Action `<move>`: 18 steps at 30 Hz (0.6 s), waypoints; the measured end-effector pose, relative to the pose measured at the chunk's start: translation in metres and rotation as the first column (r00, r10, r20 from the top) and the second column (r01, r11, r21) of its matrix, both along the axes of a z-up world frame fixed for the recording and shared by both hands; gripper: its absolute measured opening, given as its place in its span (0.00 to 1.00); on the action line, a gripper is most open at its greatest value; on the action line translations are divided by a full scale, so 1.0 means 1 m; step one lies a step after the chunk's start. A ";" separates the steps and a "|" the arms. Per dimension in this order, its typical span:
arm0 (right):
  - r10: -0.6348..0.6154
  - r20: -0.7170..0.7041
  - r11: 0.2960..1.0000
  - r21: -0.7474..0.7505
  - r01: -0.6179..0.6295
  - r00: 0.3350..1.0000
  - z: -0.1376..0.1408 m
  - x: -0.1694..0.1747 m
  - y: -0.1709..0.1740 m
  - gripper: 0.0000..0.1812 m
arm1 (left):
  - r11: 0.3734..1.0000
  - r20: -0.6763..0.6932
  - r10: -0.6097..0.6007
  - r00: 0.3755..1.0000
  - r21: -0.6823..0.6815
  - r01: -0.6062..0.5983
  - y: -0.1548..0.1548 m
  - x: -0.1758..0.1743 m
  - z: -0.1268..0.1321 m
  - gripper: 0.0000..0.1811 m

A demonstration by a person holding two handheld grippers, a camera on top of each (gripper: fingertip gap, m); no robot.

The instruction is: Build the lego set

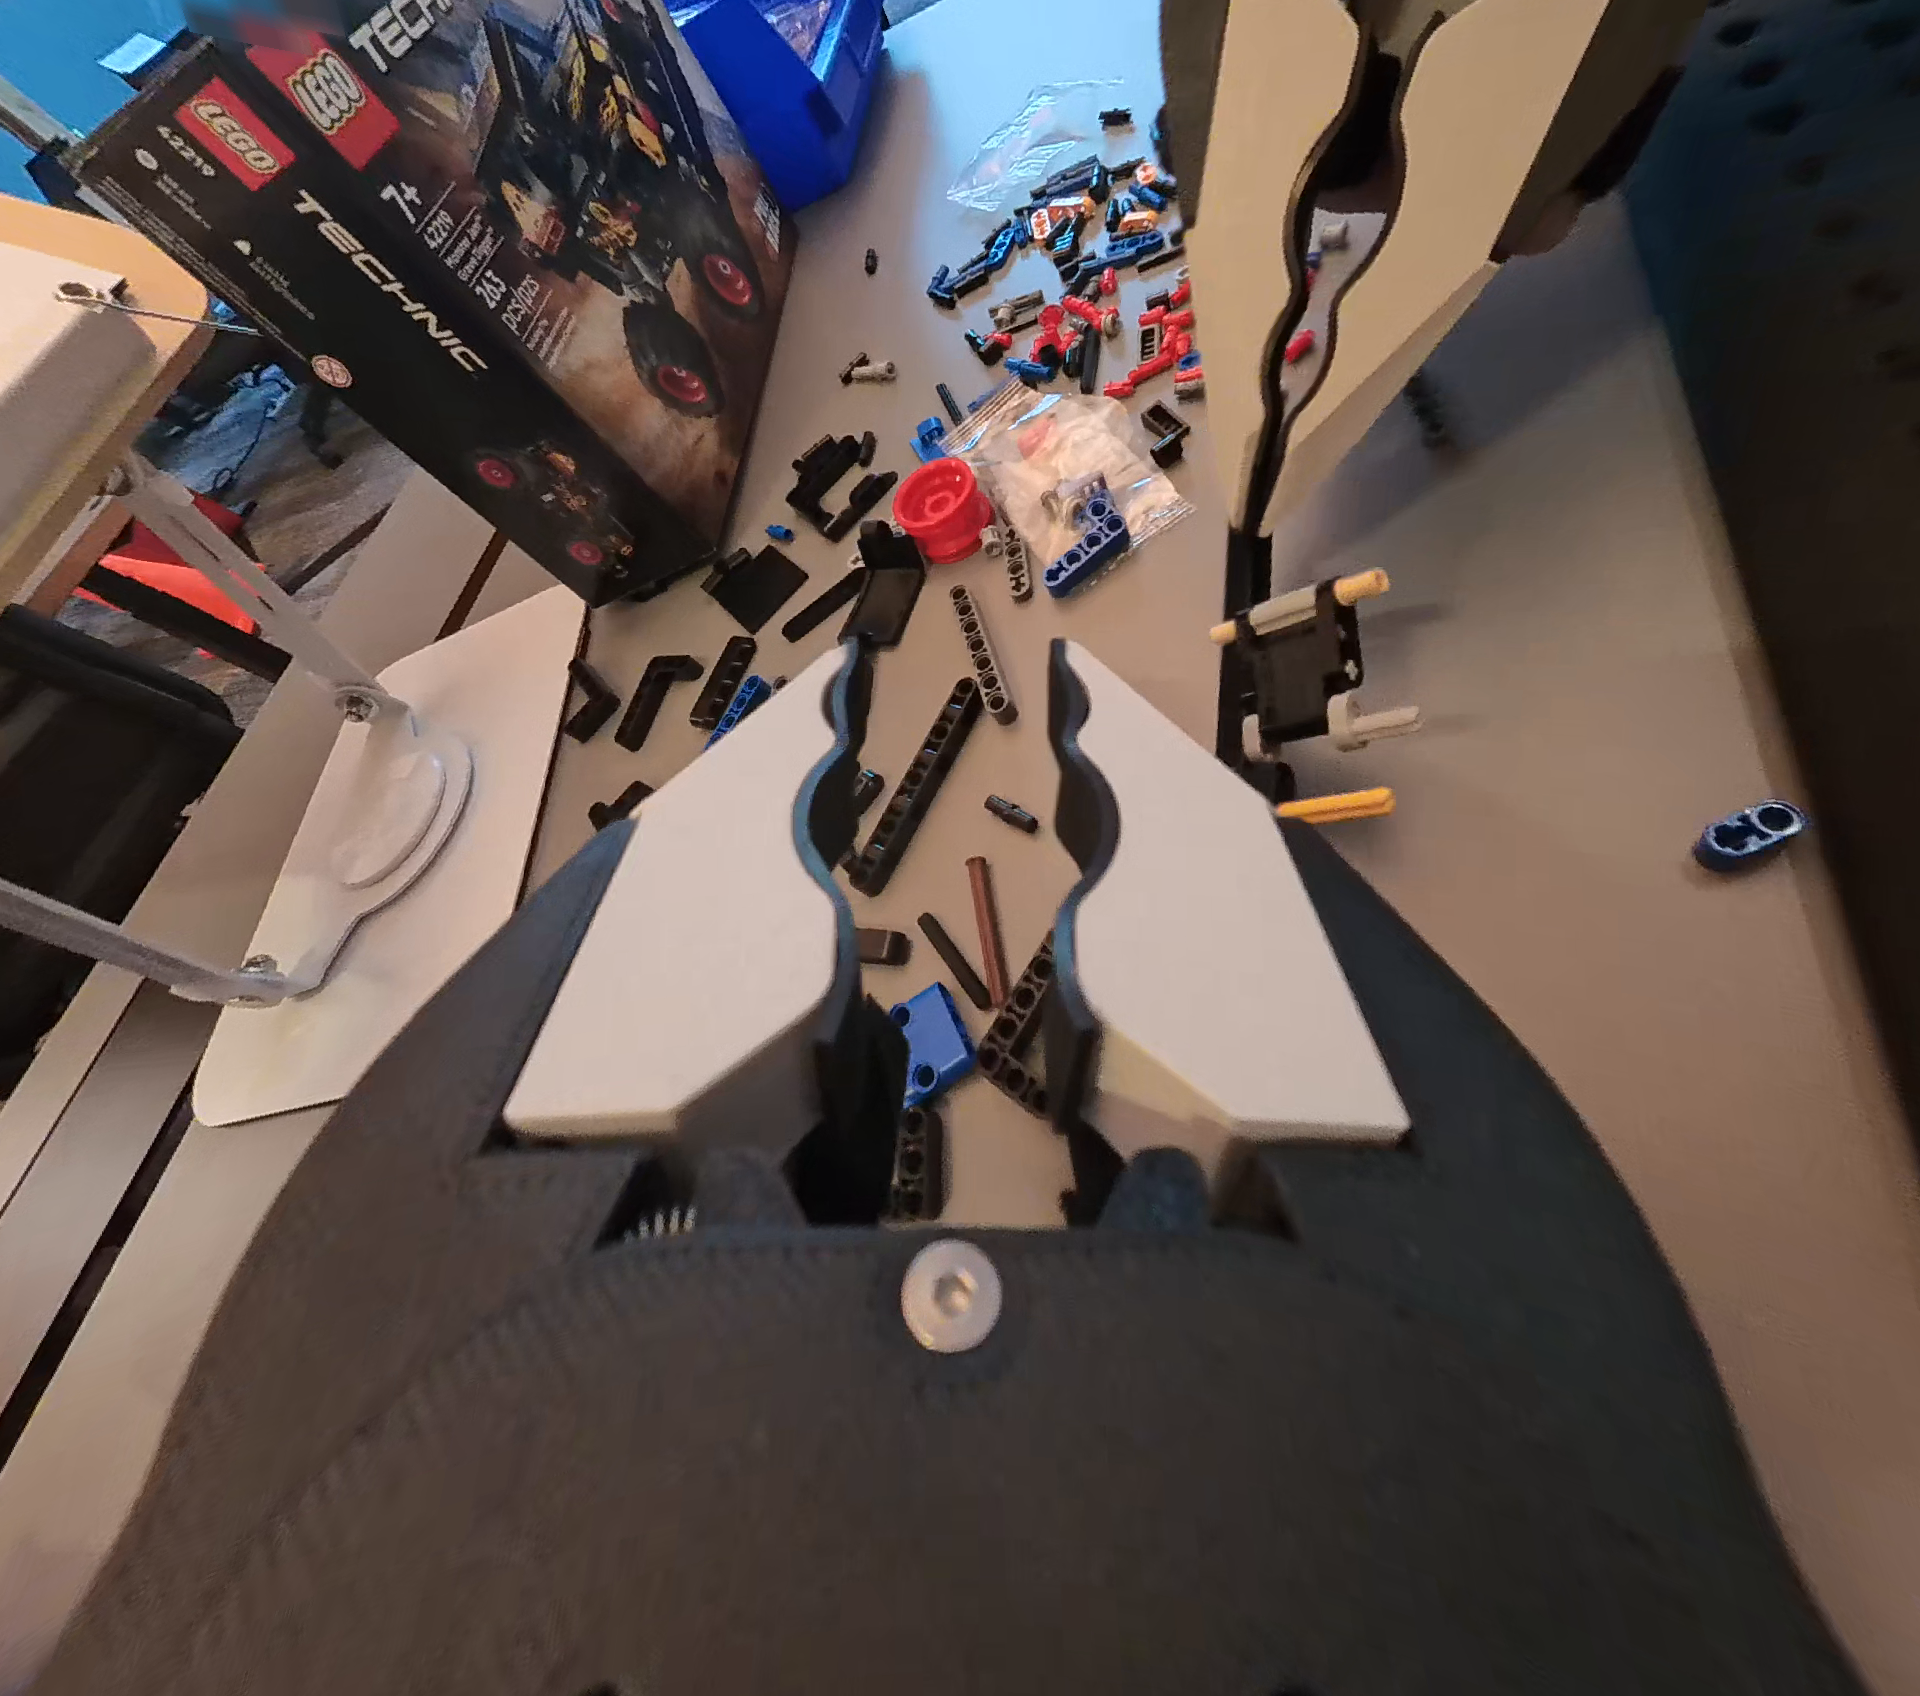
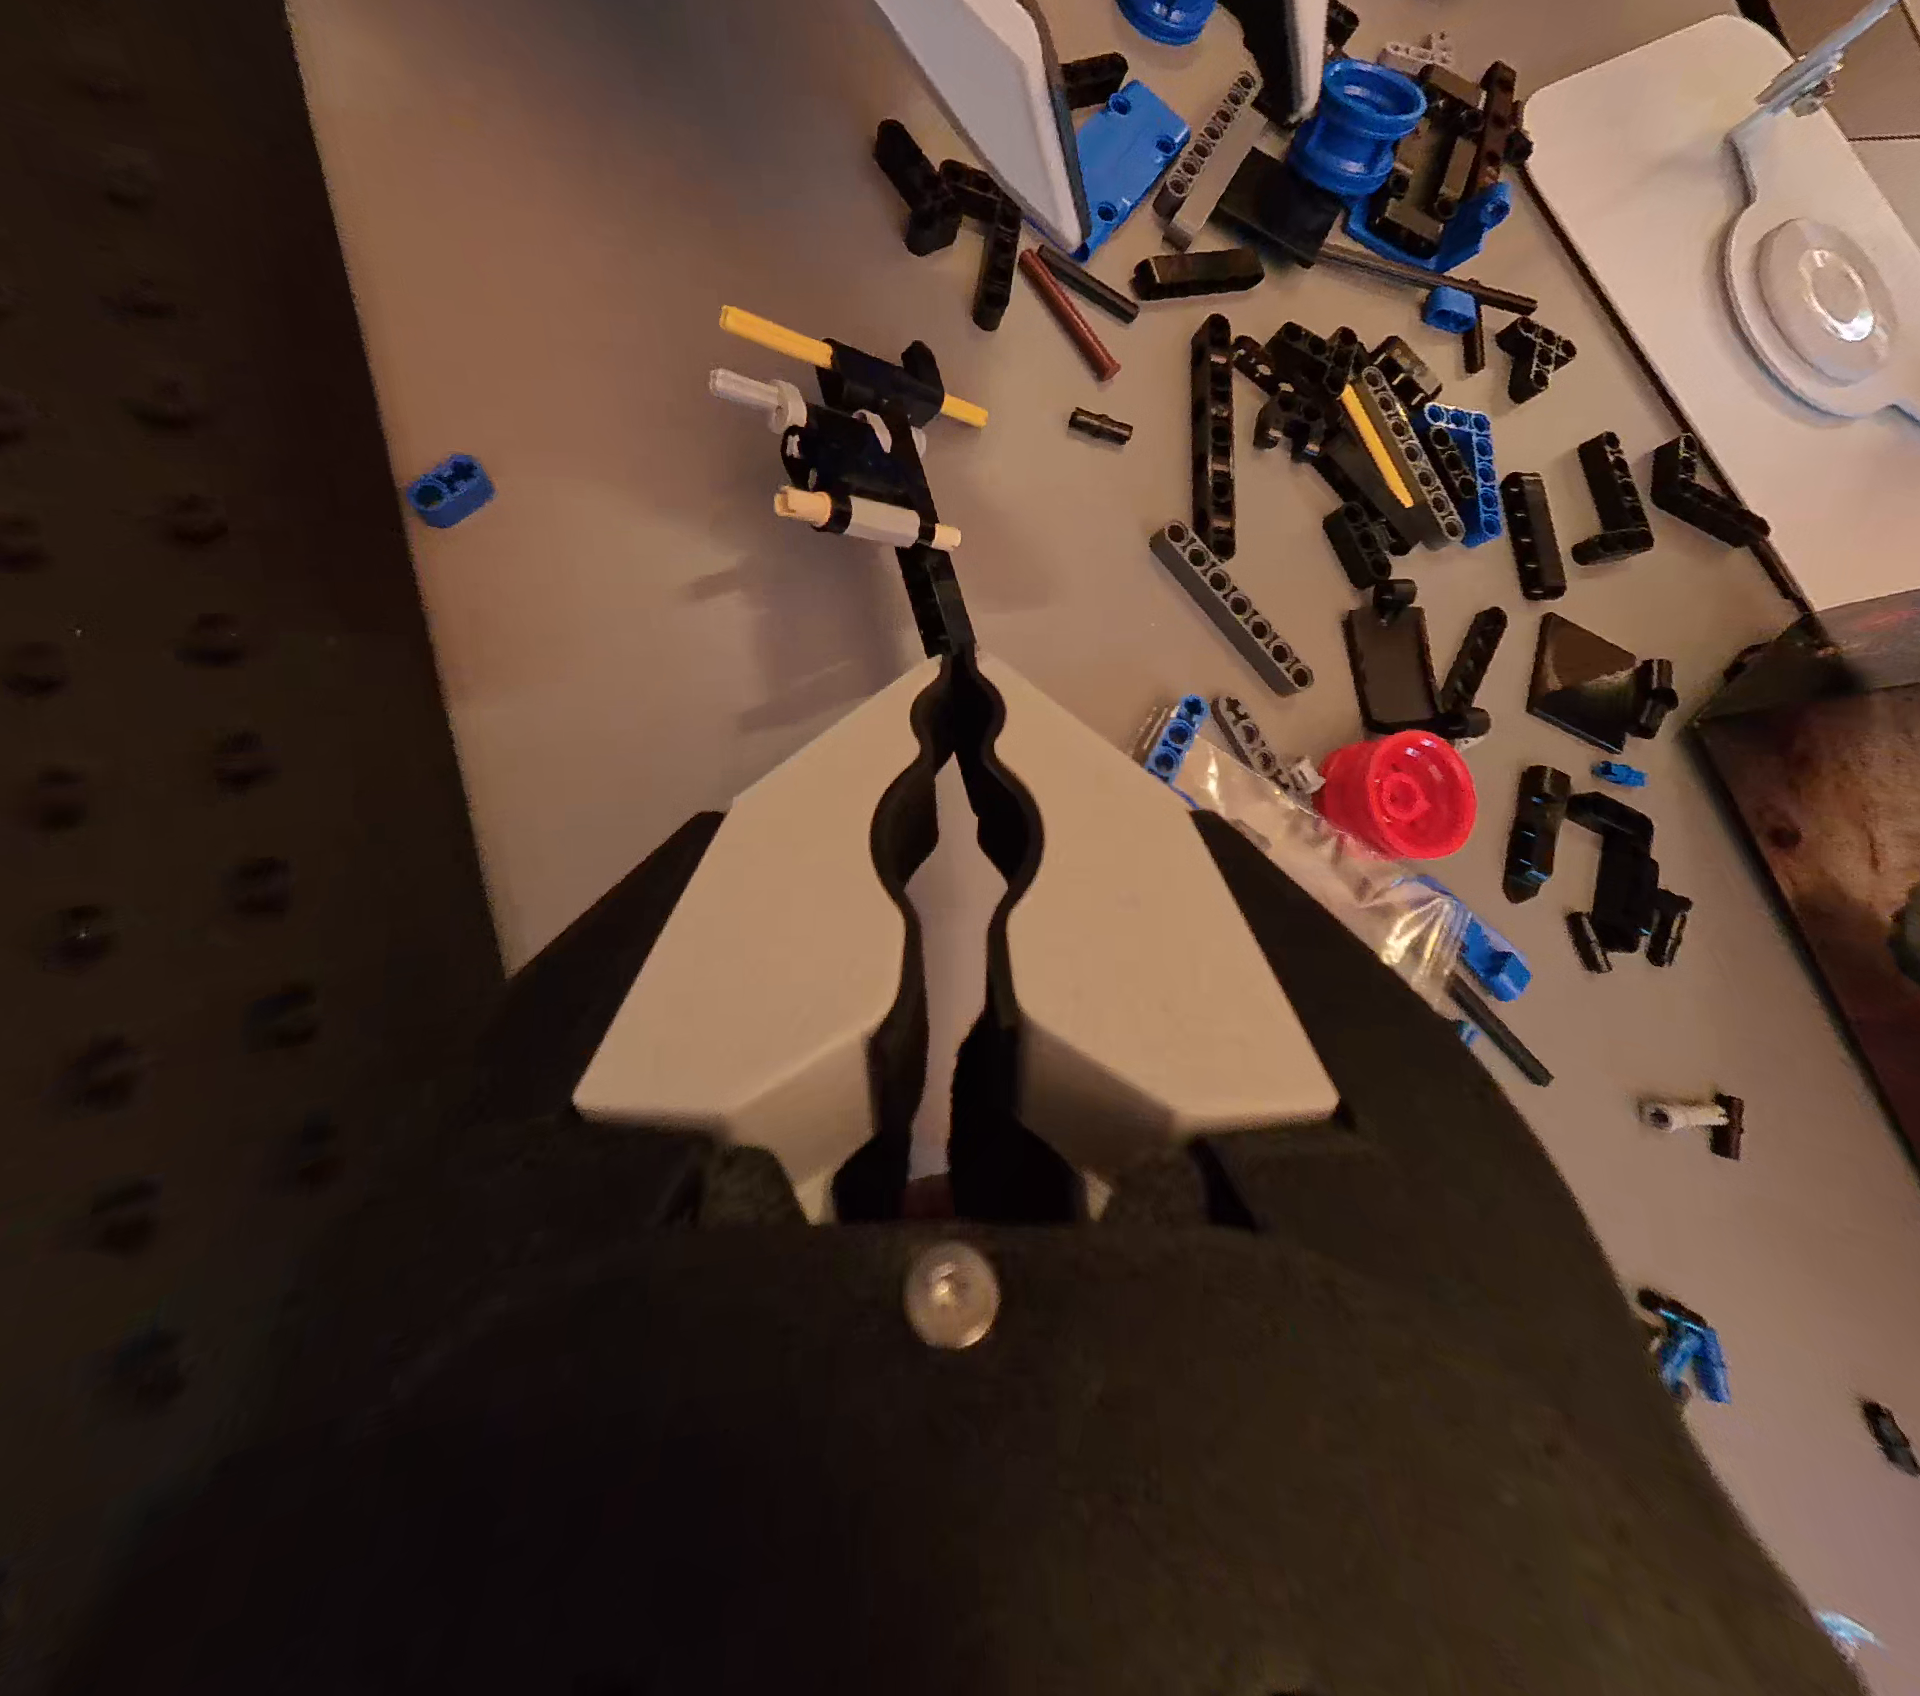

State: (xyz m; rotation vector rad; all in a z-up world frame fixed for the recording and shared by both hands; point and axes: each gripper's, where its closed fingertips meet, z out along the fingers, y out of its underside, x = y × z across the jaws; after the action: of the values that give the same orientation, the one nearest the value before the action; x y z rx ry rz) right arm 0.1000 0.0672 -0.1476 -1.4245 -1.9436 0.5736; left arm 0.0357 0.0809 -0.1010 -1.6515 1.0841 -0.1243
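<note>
Right gripper (image 2: pixel 958 659) is pinched nearly closed on the end of a black beam that carries the small assembly (image 2: pixel 862 441), a black cluster with a yellow axle, a grey pin and a tan-tipped pin sticking out sideways. The assembly hangs just above the grey table (image 2: pixel 582 192), out toward its dark perforated edge, with a lone blue connector (image 2: pixel 450 489) lying near that edge. From the left wrist view the right gripper comes down steeply from above, fingertips pointing at the surface.

Left gripper (image 1: pixel 954 659) stands with its jaws well apart and nothing between them, held low and angled forward over the scattered black beams (image 1: pixel 925 784) in the middle of the table. A red wheel hub (image 1: pixel 943 510) sits beside a clear plastic bag (image 1: pixel 1081 462) of parts farther in. The set's box (image 1: pixel 499 275) stands upright toward the far left side of the table, printed with brand logos and a truck picture, and a blue bin (image 1: pixel 790 57) sits behind it.
</note>
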 end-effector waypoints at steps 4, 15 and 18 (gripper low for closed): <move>0.011 -0.021 1.000 -0.012 -0.011 1.000 0.002 -0.006 -0.009 0.00 | 0.993 -0.015 -0.118 0.993 -0.009 0.117 -0.018 0.015 0.000 0.24; 0.079 -0.086 0.995 -0.059 -0.084 0.993 0.019 -0.030 -0.026 0.00 | 0.939 -0.184 -0.293 0.938 -0.238 0.247 -0.065 0.022 -0.038 0.43; 0.077 -0.123 0.987 -0.133 -0.093 0.989 0.027 -0.030 -0.028 0.00 | 0.932 -0.213 -0.319 0.923 -0.249 0.265 -0.071 0.022 -0.044 0.43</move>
State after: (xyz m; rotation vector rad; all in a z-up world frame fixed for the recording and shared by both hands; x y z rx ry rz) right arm 0.0702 0.0394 -0.1207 -1.3631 -1.9090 0.8280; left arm 0.0579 0.0100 -0.1449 -1.7178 1.5581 -0.2409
